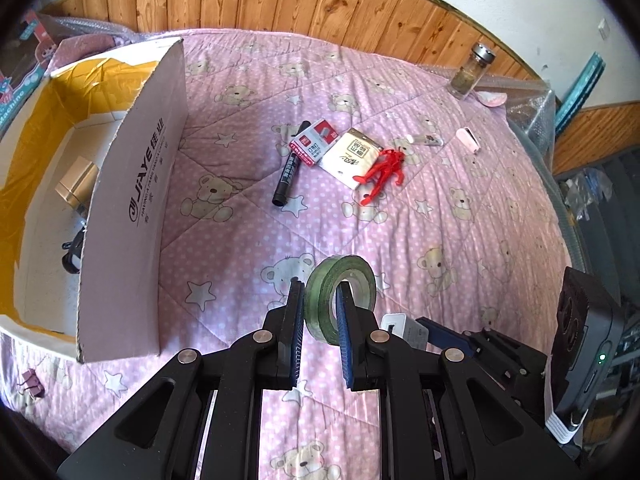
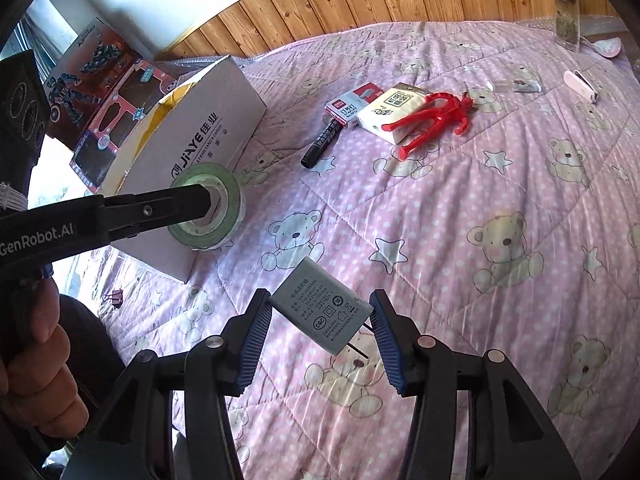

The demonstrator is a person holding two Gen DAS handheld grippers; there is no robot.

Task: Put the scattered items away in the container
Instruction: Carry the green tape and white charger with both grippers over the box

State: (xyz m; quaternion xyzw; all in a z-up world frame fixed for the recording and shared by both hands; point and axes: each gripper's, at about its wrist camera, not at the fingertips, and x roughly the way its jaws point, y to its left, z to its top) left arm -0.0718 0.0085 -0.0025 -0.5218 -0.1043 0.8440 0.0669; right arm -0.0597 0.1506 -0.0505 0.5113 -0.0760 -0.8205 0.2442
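Observation:
My left gripper is shut on a green tape roll, one finger through its hole, held above the quilt beside the open cardboard box. The roll also shows in the right wrist view, against the box. My right gripper is shut on a grey power adapter, its prongs pointing down-right. On the quilt lie a black marker, a red-white staple box, a tissue pack and a red toy figure.
Inside the box sit a gold box and a black item. A glass jar and a pink clip are at the far right. A binder clip lies near the box's front corner. Toy packaging stands behind the box.

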